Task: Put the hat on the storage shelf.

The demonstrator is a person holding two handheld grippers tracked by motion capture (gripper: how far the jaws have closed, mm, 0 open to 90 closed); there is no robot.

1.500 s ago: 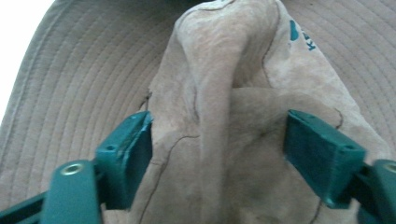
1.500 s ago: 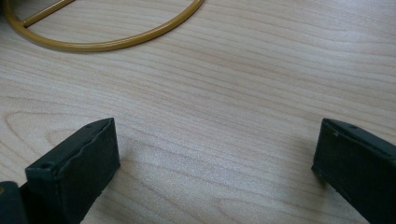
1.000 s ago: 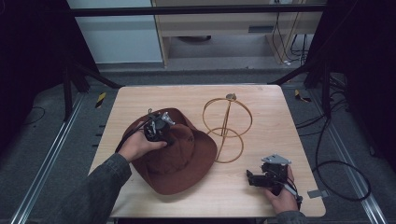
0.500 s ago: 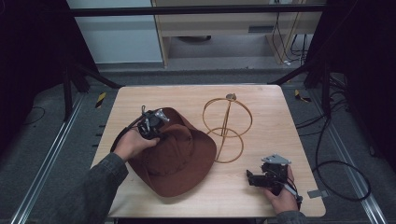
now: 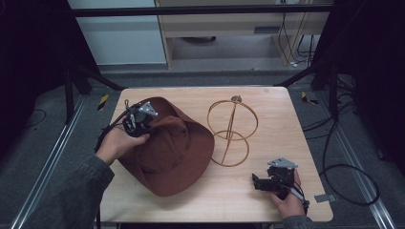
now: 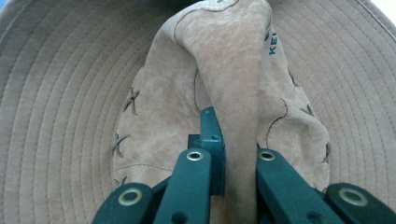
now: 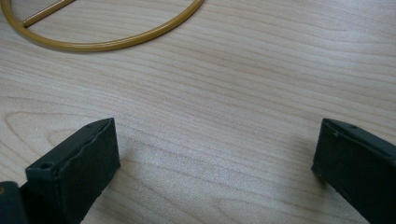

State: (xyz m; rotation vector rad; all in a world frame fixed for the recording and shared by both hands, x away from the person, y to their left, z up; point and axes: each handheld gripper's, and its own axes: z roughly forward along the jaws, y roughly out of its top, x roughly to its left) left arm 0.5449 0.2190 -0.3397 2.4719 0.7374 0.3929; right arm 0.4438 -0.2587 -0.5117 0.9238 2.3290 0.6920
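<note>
Hat (image 5: 167, 152) gripped: left gripper (image 6: 233, 140) jaws pinched shut on a crown fold, hat tilted up at worktop's (image 5: 296, 119) 9 o'clock. Wire stand (image 5: 232, 131) at centre, bare. Right gripper (image 5: 260, 183) jaws wide, empty, 5 o'clock. Placing remains.

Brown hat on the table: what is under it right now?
The brown hat rests partly on the wooden table, its crown pinched by the left hand-held gripper. Whatever lies beneath the brim and crown is covered.
</note>
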